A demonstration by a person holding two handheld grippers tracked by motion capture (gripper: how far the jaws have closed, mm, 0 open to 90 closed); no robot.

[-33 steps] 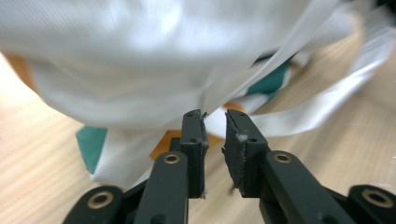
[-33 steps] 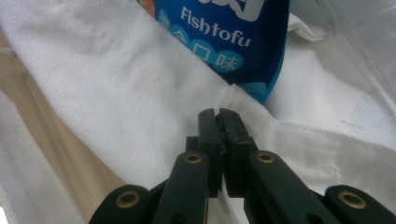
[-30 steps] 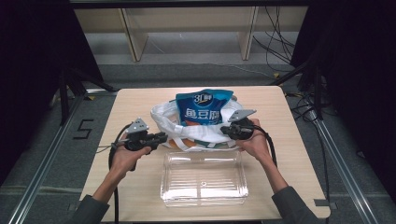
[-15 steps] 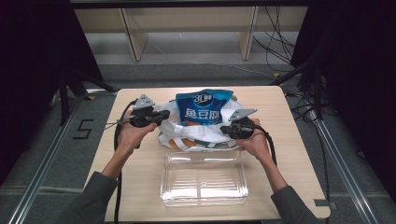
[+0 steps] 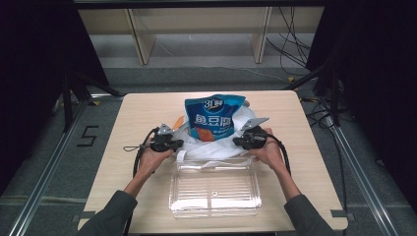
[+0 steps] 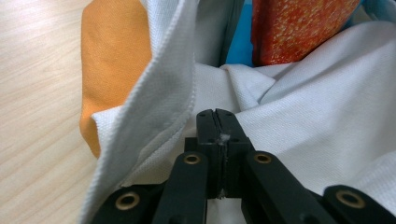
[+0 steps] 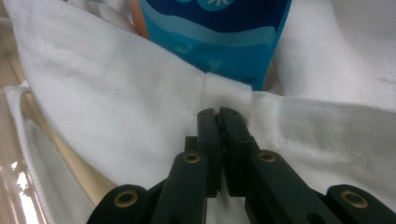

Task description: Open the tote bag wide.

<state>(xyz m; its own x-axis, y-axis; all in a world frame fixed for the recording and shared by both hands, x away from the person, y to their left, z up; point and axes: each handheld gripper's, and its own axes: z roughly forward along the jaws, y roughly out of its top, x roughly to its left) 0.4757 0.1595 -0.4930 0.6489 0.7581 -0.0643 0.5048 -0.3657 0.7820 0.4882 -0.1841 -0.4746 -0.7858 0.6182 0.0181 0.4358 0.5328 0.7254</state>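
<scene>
While both grippers pinch its cloth, the white fabric bag point(image 5: 216, 145) sits slumped and creased between them. Closest in, the left gripper point(image 6: 217, 122) has just closed its jaws onto a fold of the woven fabric, and the right gripper point(image 7: 220, 120) is clamped on the hemmed rim. Just beyond the left jaws lie an orange pack point(image 6: 112, 60) and a red speckled one point(image 6: 299, 28); past the right jaws a blue snack packet point(image 7: 219, 32) stands upright inside the bag.
</scene>
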